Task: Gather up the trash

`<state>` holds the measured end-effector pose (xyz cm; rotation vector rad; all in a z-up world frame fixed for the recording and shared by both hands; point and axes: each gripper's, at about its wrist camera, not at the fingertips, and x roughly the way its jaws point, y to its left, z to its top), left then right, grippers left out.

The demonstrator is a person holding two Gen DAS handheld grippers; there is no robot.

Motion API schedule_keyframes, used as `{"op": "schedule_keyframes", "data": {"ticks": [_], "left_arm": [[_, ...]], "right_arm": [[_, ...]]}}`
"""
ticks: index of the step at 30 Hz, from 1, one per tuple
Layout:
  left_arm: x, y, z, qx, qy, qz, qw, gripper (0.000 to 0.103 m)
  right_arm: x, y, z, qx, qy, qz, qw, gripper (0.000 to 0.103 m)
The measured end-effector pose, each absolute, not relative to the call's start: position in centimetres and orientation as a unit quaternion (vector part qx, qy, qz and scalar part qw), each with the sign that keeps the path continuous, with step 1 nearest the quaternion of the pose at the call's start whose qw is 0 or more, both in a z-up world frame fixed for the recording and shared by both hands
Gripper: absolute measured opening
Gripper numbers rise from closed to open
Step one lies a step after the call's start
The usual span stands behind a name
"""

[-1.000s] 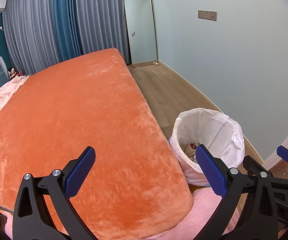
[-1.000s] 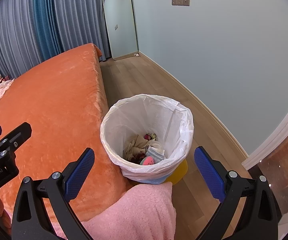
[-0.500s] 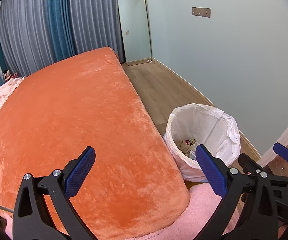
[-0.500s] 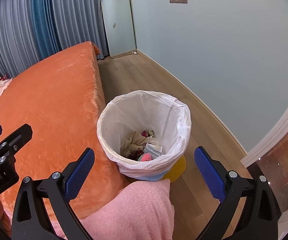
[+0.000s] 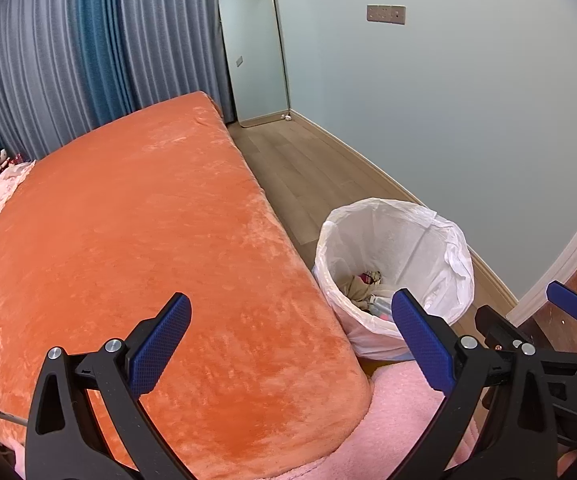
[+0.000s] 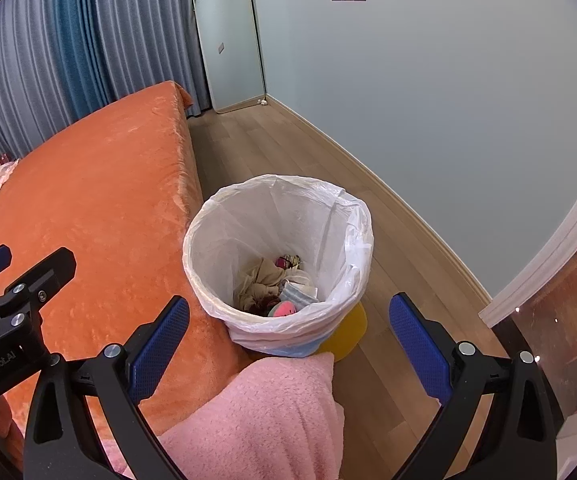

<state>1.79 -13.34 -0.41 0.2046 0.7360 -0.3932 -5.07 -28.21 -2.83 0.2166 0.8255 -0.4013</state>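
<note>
Trash bin (image 6: 278, 264): lined, part-filled, stood at 3 o'clock of orange bed (image 5: 128, 240).
Left gripper (image 5: 288, 344): jaws wide, empty.
Right gripper (image 6: 288, 344): jaws wide, empty.

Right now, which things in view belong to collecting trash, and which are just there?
Job: lined trash bin; trash inside; left gripper and right gripper, both open, empty.
Bystanders: orange bed; pink blanket; mirror; curtains.
</note>
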Motion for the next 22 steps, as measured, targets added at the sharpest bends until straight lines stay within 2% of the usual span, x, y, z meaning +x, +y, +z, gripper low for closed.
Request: {"op": "schedule_keyframes", "data": {"ticks": [22], "left_arm": [[2.7, -14.4, -1.5, 0.090, 0.383, -0.214, 0.894, 0.096]], "right_arm": [[-5.3, -28.8, -3.2, 0.109, 0.403, -0.205, 0.885, 0.096]]}}
